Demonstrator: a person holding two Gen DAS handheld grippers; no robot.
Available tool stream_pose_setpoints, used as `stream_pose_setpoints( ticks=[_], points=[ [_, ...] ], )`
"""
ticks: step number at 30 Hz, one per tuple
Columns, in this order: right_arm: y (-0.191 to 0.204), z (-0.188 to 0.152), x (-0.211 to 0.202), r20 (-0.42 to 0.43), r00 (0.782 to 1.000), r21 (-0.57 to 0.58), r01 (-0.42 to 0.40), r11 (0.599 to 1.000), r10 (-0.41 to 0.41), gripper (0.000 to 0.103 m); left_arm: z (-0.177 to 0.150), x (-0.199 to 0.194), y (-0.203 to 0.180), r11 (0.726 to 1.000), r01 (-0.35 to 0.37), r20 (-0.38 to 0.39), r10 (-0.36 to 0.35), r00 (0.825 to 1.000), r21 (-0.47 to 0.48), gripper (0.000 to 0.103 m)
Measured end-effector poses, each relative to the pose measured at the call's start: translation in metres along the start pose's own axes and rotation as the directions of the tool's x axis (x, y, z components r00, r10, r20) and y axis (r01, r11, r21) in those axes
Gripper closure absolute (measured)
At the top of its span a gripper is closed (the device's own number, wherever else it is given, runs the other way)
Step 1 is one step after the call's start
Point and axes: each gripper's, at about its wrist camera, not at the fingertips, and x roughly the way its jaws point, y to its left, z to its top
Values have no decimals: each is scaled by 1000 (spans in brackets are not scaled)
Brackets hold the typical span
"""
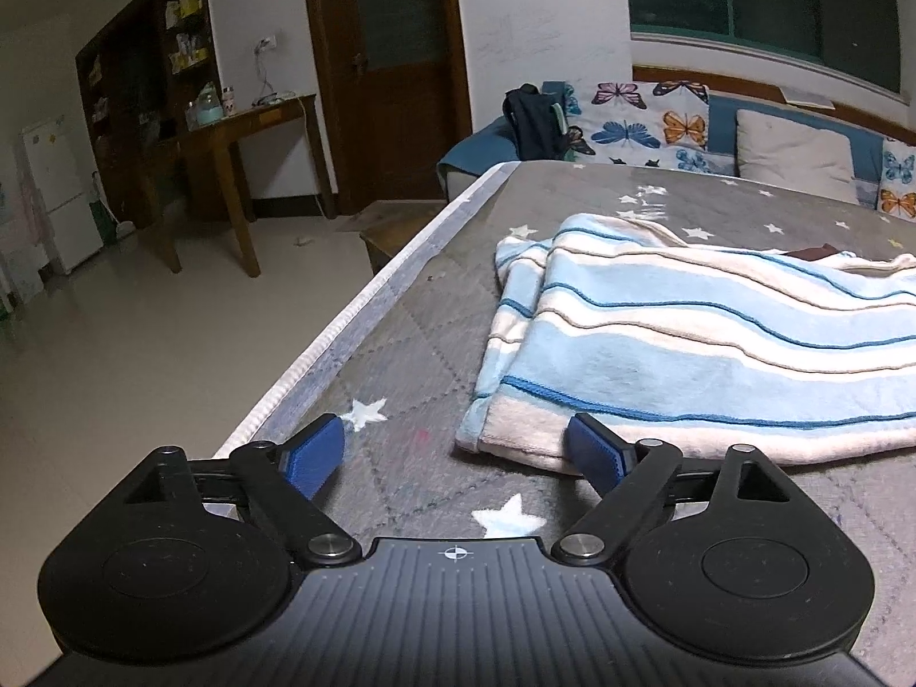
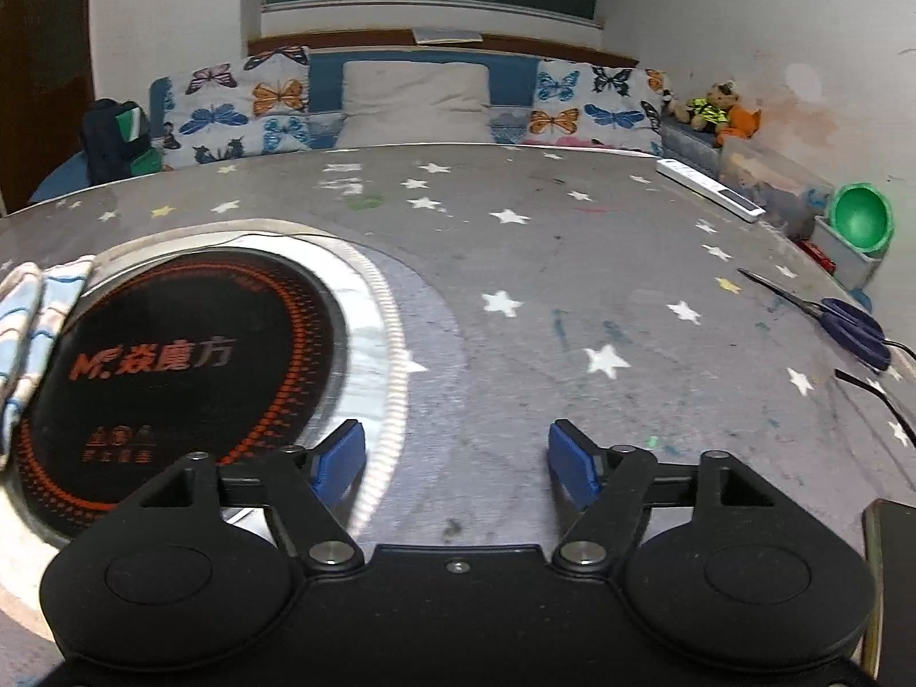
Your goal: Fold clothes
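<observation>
I see left gripper [image 1: 455,449] jaws wide, empty, over star-print table [image 1: 401,343]. Striped garment [image 1: 687,338] folded flat at 1 o'clock, hem touching right pad. Right gripper [image 2: 456,461] wide, empty; garment at its 9 o'clock, overlapping induction cooktop [image 2: 189,366]. Scissors [image 2: 841,326] at 3 o'clock.

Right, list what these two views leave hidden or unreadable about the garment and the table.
- Striped garment: in the left wrist view its right side runs off the frame edge, so its type and full shape are unclear.
- In the right wrist view only one corner of it shows at the left edge.
- Induction cooktop: small lower print is too blurred to read.
- Scissors: the handles are partly cut off at the right edge.
</observation>
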Motion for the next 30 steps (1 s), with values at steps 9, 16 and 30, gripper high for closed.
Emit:
stream_pose_setpoints(
  ticks=[9,16,30],
  points=[
    [-17,-4,4,17,999,22,29,999,-29,22,-1,4,8,999,16,-31,-18,999,-43,9],
    [-25,-2,3,24,999,22,25,999,-25,17,-3,5,11,998,16,-40,-19,999,-60,6],
    [-27,-3,6,29,999,29,24,999,-25,2,-9,7,48,994,37,-57,-43,997,-101,2]
  ],
)
